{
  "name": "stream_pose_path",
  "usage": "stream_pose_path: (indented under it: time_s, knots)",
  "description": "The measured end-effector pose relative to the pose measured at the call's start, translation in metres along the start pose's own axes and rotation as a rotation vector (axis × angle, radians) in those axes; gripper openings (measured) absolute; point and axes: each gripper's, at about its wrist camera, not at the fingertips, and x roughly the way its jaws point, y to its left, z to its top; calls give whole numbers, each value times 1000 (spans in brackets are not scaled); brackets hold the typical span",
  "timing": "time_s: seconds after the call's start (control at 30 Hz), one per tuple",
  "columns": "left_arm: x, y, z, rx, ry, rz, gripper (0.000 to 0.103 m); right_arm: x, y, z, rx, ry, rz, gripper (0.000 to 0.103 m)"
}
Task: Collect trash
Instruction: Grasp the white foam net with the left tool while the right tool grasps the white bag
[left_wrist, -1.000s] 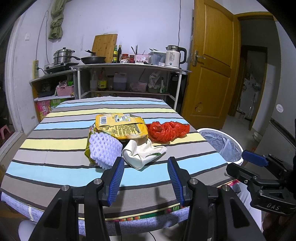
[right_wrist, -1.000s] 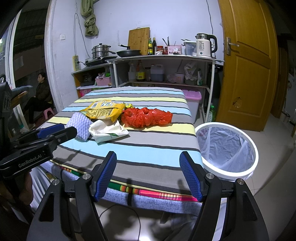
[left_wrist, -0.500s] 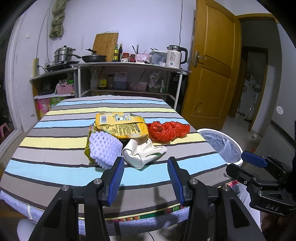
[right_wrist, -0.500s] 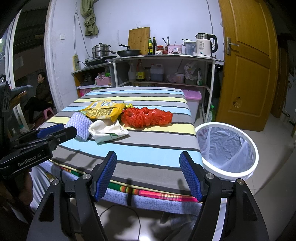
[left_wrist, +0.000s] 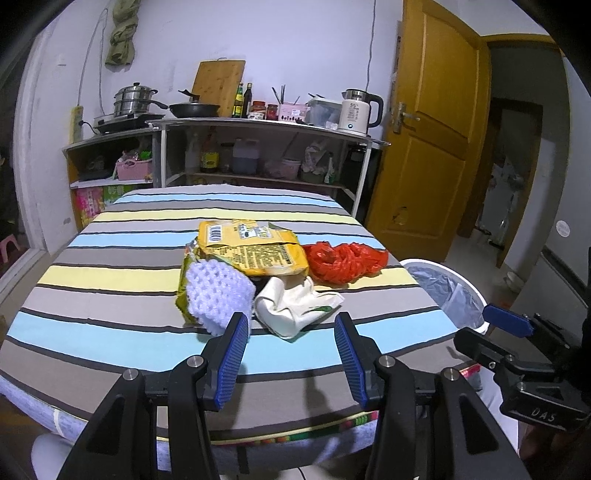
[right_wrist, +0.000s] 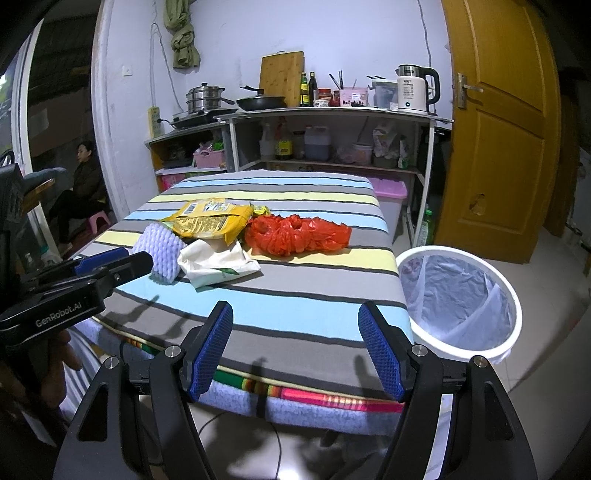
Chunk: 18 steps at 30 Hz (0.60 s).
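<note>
**Blue pads spread, trash heap dead ahead**

Blue-padded left gripper (left_wrist: 288, 354) hovering over the near edge of the striped table (left_wrist: 110, 332), jaws opening, nothing between them. Blue-padded right gripper (right_wrist: 295, 347) likewise wide apart and empty, off the table's near corner, closer to the bin than to the heap.

Just beyond the left gripper: white crumpled wrapper (left_wrist: 295, 306), almost centred in the gap and lying slightly right of the line of reach, long axis running across the view. Purple foam net (left_wrist: 218, 291) touching it on the left, partly behind the left finger (left_wrist: 232, 354). Behind both, yellow snack bag (left_wrist: 255, 251), propped over the net and wrapper, long side crosswise. Right of that, red plastic bag (left_wrist: 343, 262), bunched, touching the yellow one. Left gripper judged clearly nearer to the heap; right one better placed for the white lined bin (right_wrist: 461, 295) on the floor beside the table's right edge.

Hard to make out: a second greenish packet under the yellow bag, mostly covered; a dark patch between net and wrapper, unidentifiable. Bin partly cut off by the table edge in the left view.
</note>
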Motion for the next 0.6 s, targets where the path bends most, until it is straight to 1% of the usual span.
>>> stream_pose_path:
  time_s: [0.07,0.23,0.33,0.53,0.6]
  knots:
    - [3,5,1,-1,-1,22,57,4,1,2,-1,3,3,71]
    - [14,25,6,-19,0,77,57,19,8,10,-15,12,21,71]
    - [28,39,9,-41,18,101,57,30,13,15,-30,20,38,71]
    - [51,55,12,-70,49,96,57,54,25,25,-58,36,68,71]
    - [56,56,13,-70,54,81,57,64,28,29,-64,47,79,71]
